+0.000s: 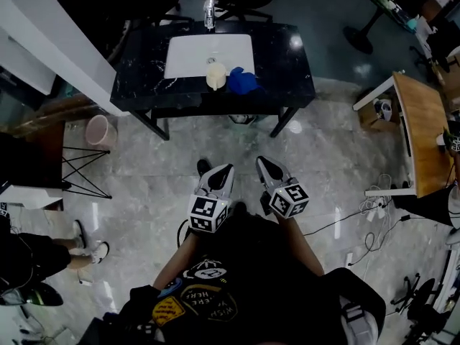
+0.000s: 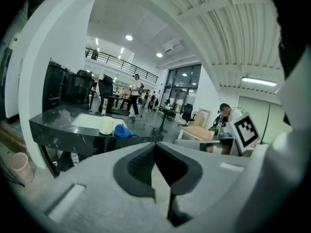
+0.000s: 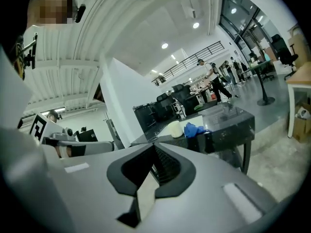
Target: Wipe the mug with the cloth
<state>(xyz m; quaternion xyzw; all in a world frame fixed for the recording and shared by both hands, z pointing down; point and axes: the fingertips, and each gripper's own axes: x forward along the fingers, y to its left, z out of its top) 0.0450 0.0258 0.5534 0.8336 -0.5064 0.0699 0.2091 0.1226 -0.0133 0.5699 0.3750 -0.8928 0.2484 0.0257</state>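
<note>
A cream mug (image 1: 215, 75) stands on the front edge of a white sink (image 1: 194, 52) set in a black marble table (image 1: 287, 67). A crumpled blue cloth (image 1: 242, 81) lies right beside the mug. Both show far off in the gripper views: mug (image 2: 106, 125), cloth (image 2: 125, 130), mug (image 3: 174, 129), cloth (image 3: 194, 129). My left gripper (image 1: 224, 171) and right gripper (image 1: 264, 165) hang side by side over the floor, well short of the table. Both are shut with nothing between the jaws.
A chrome tap (image 1: 209, 13) stands behind the sink. A pink bin (image 1: 100, 131) and a black wire stand (image 1: 79, 171) sit to the left on the floor. A wooden desk (image 1: 422, 131) and loose cables (image 1: 374, 221) lie to the right. People stand in the background.
</note>
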